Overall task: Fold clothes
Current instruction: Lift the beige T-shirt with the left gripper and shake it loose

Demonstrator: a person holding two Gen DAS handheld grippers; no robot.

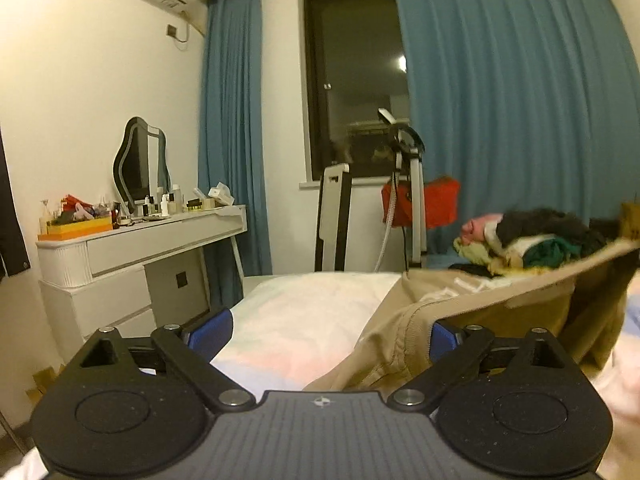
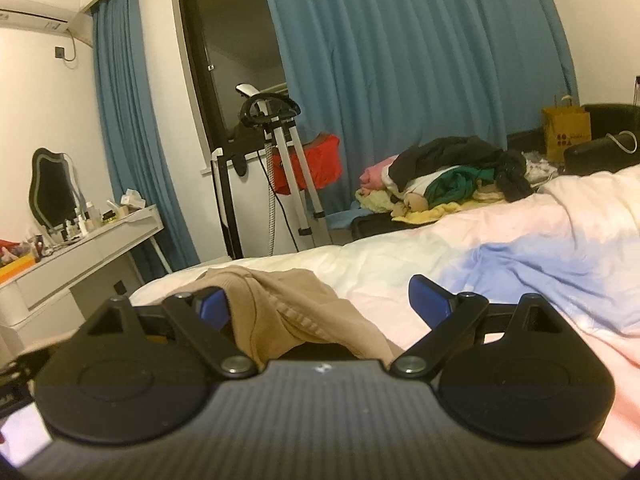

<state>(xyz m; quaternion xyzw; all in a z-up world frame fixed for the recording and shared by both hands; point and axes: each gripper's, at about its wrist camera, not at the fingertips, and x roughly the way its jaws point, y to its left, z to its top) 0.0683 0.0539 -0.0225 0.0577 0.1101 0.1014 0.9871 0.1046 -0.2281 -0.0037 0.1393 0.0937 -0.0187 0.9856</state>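
Beige, ribbed cloth is what we are working: a tan garment lying on the bed, bunched ahead of both tools. Our left gripper has its fingers spread wide, nothing pinched; the garment's hem crosses in front of its right-hand pad and part of the cloth stands lifted off to that side, blurred. Our right gripper is likewise released, jaws apart, with the tan garment heaped between them and pressing close to the left-hand pad.

Beyond the right gripper, well apart, sits a pile of unfolded clothes at the far edge of the bed.

The risks as we judge them: closing on a bunched ridge would catch several layers at once, so the fold comes out crooked; a pad may also nip the bedcover beneath and drag it along. And since we cannot tell what holds the lifted part up, it could slump before we get a grip.
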